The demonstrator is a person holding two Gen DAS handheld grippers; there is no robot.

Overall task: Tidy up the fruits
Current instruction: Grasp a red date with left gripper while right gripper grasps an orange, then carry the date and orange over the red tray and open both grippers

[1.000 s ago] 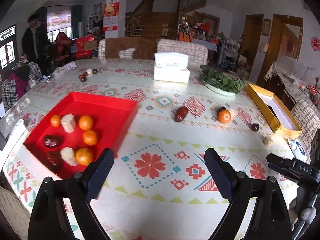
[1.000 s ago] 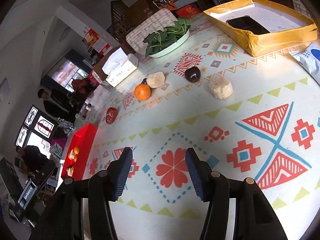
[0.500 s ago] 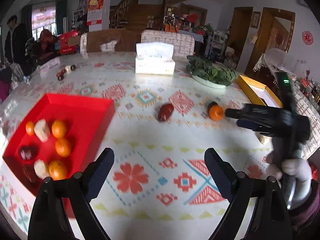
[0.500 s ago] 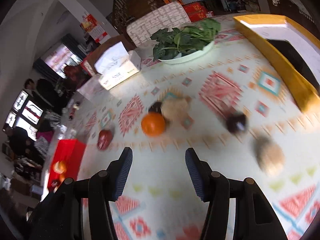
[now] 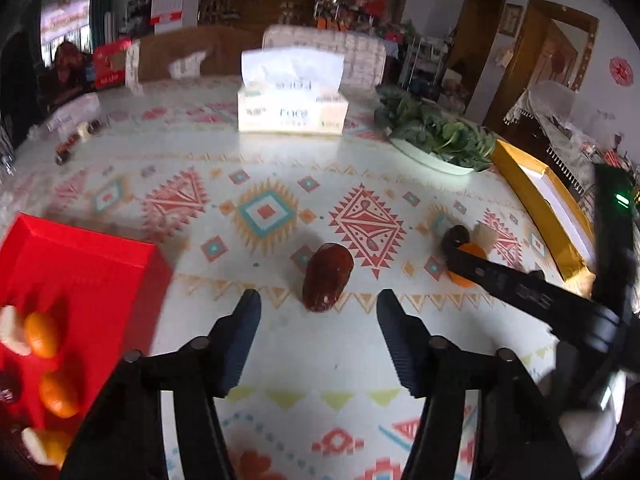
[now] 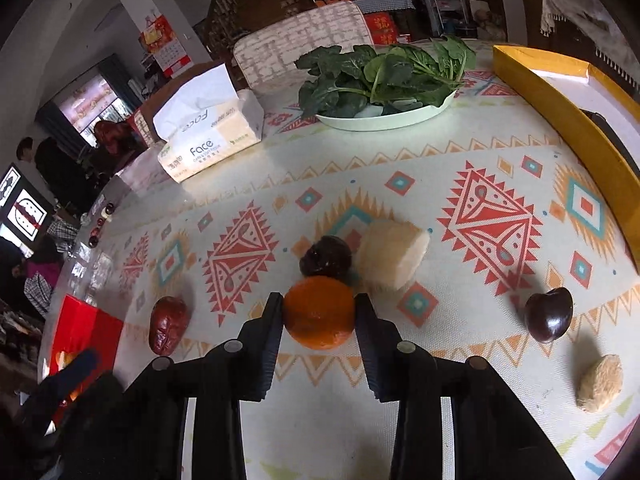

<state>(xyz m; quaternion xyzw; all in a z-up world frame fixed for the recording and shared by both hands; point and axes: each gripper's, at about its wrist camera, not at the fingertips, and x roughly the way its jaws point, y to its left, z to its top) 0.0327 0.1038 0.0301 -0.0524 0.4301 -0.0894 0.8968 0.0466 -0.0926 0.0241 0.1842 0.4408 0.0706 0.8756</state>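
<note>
Tangerine (image 6: 319, 312) sits low at centre of our right wrist view, our right gripper (image 6: 319, 314) closing with both pads against it. Our left gripper (image 5: 319, 314) is closing too, nothing between its jaws, the red date (image 5: 327, 276) just beyond. Red tray (image 5: 80, 276) at lower left holds tangerines and pale chunks.

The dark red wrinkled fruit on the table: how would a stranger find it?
Start at the red tray on the patterned table. Just beside it lies the date, alone, apart from the orange. It is oblong, wrinkled and reddish-brown, unlike the smooth dark plum.
</note>
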